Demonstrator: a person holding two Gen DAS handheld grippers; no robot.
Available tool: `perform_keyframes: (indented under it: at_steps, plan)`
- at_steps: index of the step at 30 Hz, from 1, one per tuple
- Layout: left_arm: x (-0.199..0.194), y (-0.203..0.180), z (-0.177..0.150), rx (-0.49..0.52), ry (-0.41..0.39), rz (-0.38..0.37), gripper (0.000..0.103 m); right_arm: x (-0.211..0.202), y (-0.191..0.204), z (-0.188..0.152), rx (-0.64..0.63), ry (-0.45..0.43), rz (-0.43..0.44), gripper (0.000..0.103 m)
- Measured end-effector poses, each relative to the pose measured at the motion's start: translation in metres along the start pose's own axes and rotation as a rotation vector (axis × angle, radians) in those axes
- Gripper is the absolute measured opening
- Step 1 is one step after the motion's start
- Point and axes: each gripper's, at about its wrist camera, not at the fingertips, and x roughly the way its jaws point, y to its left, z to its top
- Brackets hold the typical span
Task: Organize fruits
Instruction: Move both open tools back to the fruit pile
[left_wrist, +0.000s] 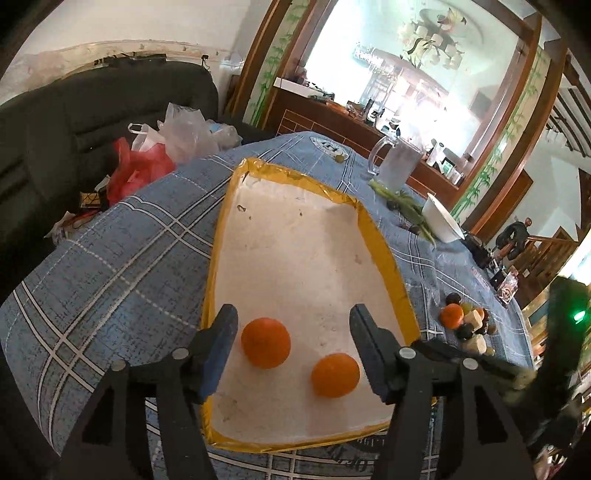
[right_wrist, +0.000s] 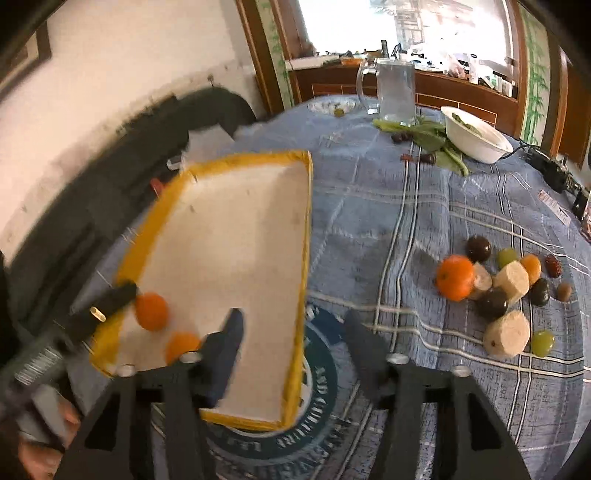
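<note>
On your desk's blue plaid cloth (right_wrist: 369, 206) stand a glass mug (right_wrist: 395, 92) and a white bowl (right_wrist: 476, 142) with leafy greens (right_wrist: 436, 140) beside. Plastic bags (left_wrist: 162, 147) lie on what looks like a dark sofa (left_wrist: 74, 122).

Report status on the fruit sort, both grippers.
Left gripper open, empty, over the yellow-rimmed tray. Two oranges in tray. Right gripper open, empty. Fruit pile waits on tablecloth; path clear.

Matt white tray (left_wrist: 295, 236) on checked cloth tablecloth (left_wrist: 122, 251).
</note>
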Motion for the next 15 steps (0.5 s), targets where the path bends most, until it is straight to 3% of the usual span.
perform_keyframes:
  at_steps: [4, 12, 15]
  plan:
    - [-0.002, 0.001, 0.0, -0.006, -0.001, 0.003, 0.062, 0.012, -0.001, -0.009, 0.005, 0.042, -0.021, 0.015]
    - [-0.014, 0.0, 0.001, -0.022, -0.029, -0.006, 0.069, -0.001, 0.02, -0.032, -0.017, 0.063, 0.006, 0.014]
    - [-0.017, -0.012, 0.0, 0.02, -0.027, 0.001, 0.078, -0.004, 0.021, -0.036, -0.021, 0.056, 0.028, 0.017]
